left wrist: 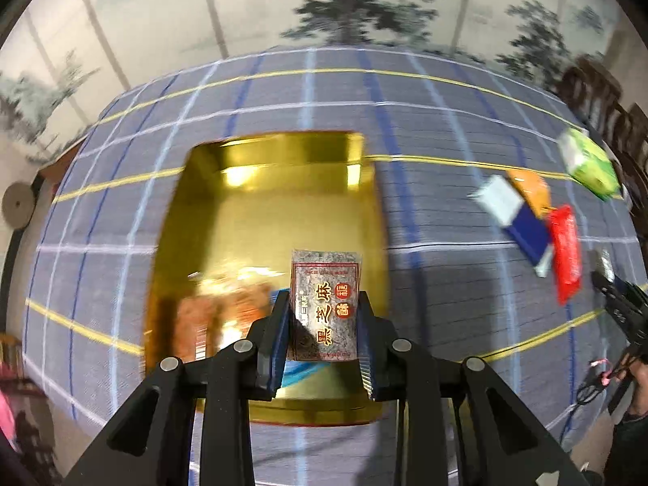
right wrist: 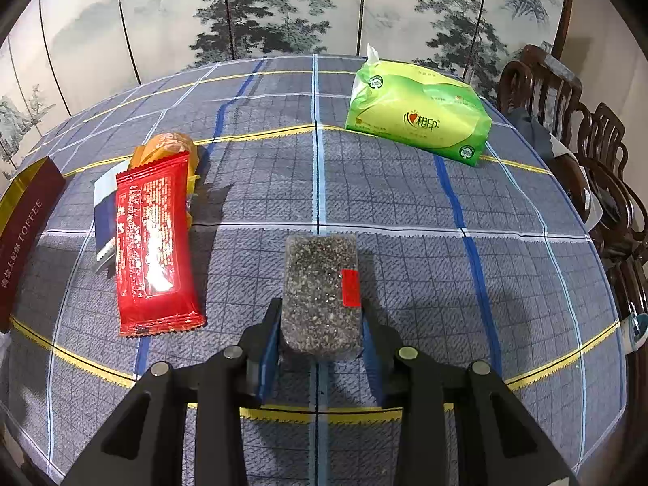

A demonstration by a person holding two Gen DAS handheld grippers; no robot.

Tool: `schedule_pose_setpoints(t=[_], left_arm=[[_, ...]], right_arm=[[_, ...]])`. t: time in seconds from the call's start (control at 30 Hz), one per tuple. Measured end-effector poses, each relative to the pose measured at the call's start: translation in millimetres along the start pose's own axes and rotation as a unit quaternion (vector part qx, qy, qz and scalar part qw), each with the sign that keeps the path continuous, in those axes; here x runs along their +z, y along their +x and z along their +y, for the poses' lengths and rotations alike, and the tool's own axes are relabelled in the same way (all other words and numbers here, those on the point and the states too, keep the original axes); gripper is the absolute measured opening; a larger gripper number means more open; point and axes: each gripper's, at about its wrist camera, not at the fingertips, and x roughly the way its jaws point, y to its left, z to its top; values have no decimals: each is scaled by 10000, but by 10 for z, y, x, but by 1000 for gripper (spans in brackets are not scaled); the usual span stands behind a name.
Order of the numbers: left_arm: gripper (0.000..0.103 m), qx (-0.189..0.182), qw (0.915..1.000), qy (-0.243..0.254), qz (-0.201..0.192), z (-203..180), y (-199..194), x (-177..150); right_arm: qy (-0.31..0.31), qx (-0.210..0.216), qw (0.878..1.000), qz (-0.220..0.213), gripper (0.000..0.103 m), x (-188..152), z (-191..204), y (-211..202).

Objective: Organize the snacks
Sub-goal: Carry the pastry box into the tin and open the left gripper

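Observation:
In the left wrist view my left gripper [left wrist: 325, 326] is shut on a grey sesame-cake packet [left wrist: 325, 303] with gold characters, held above the open gold tin [left wrist: 259, 206]. Blurred orange packets lie in the tin's near left part. In the right wrist view my right gripper [right wrist: 320, 332] is shut on a speckled grey sesame bar [right wrist: 320, 295] with a red sticker, just over the checked tablecloth [right wrist: 405, 210]. A red snack packet [right wrist: 152, 251] lies to its left, overlapping a blue-and-white packet [right wrist: 104, 202] and an orange packet [right wrist: 174, 146].
A green tissue pack [right wrist: 421, 115] sits at the far right of the table. The tin's dark red wall [right wrist: 24, 222] stands at the left edge. Carved wooden chairs [right wrist: 587, 150] line the right side. A painted folding screen [right wrist: 243, 12] stands behind the table.

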Motion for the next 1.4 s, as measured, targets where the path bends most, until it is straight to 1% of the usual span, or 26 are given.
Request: schedule_pose_setpoints(t=[0.03,0.17,0.3,0.43,0.7,0.87,1.2,1.27,1.33,1.4], left_arm=[[27,71,9999,-87,41,121,20,-20],[26,217,9992,-314,101,410,42,-82],[26,338,9983,-418,221,588,106,-127],[27,368,9978,-434,341,683,199,-186],[27,328,9972,-416,533,735,357,-277],[27,296,9974,-386,536,732,387,-292],[31,239,9976,-387,514,750,403,-300],[34,214,9977,-400,513,761,404,-305],[40,140,9977,-432,496,785,395,-303],[50,55,9979,-498,410,807,358,-301]], right_arm=[[-7,-13,10000,10,36,3,5,0],[-5,-43,10000,36,36,14,17,4],[35,-91,9999,54,36,18,28,4],[63,-135,9999,72,36,24,43,10],[104,-174,9997,100,36,30,61,15],[99,-209,9996,140,36,46,76,21],[180,-301,9993,140,35,46,97,28],[203,-313,9992,134,35,43,98,25],[250,-328,9991,132,35,39,100,18],[260,-341,9990,133,35,36,108,9]])
